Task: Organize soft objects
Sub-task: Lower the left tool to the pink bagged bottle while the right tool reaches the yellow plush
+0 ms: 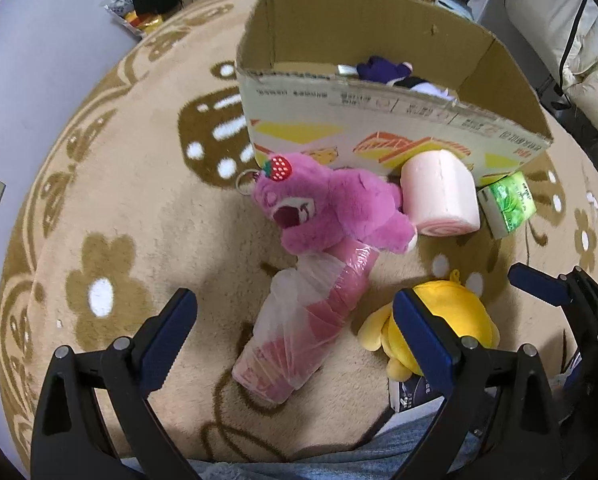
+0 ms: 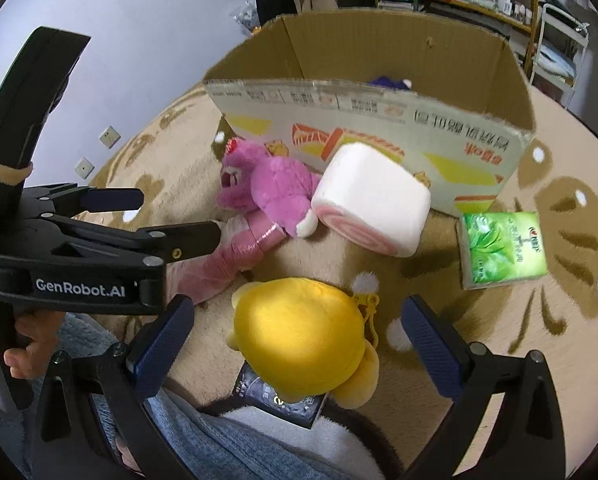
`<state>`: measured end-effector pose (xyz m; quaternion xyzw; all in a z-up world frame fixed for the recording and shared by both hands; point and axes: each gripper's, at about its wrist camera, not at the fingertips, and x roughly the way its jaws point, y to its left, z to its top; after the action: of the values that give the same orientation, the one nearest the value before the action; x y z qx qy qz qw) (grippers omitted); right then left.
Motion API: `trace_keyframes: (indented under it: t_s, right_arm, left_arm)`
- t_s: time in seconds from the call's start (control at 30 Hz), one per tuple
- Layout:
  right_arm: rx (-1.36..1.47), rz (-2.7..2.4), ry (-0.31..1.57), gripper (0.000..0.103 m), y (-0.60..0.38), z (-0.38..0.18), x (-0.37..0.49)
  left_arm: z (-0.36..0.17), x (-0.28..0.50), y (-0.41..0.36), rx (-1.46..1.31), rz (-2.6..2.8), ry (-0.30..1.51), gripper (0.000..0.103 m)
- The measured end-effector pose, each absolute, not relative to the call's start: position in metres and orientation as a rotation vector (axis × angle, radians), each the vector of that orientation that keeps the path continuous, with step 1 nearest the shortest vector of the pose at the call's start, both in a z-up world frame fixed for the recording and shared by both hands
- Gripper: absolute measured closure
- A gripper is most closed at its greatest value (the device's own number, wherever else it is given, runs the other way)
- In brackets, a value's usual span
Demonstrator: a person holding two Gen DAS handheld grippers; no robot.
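Note:
A pink plush bear lies on the rug in front of an open cardboard box. A pink swiss-roll cushion leans on the box. A bagged pink roll lies below the bear. A yellow plush sits nearby. A purple soft toy is inside the box. My left gripper is open over the bagged roll, and it also shows in the right wrist view. My right gripper is open around the yellow plush.
A green tissue pack lies right of the cushion. A dark packet lies under the yellow plush. The beige flower-patterned rug spreads to the left. Shelves and a white rack stand behind the box. My denim-clad leg is at the bottom.

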<state>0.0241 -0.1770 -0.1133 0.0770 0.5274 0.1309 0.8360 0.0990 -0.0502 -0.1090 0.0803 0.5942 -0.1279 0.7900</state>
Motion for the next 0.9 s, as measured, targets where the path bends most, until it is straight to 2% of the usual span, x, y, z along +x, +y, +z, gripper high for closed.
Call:
trace_keyframes:
  t_s: [0.8,0.9]
  right_arm:
    - [0.188,0.300,1.326,0.000,-0.170,-0.172,0.043]
    - [0.184,0.311,1.316,0.005,-0.167,-0.170,0.042]
  left_arm:
    - [-0.162,0.122,-0.060,0.219,-0.221,1.436,0.007]
    - [-0.168,0.127,-0.058,0.194,-0.224,1.461,0.011]
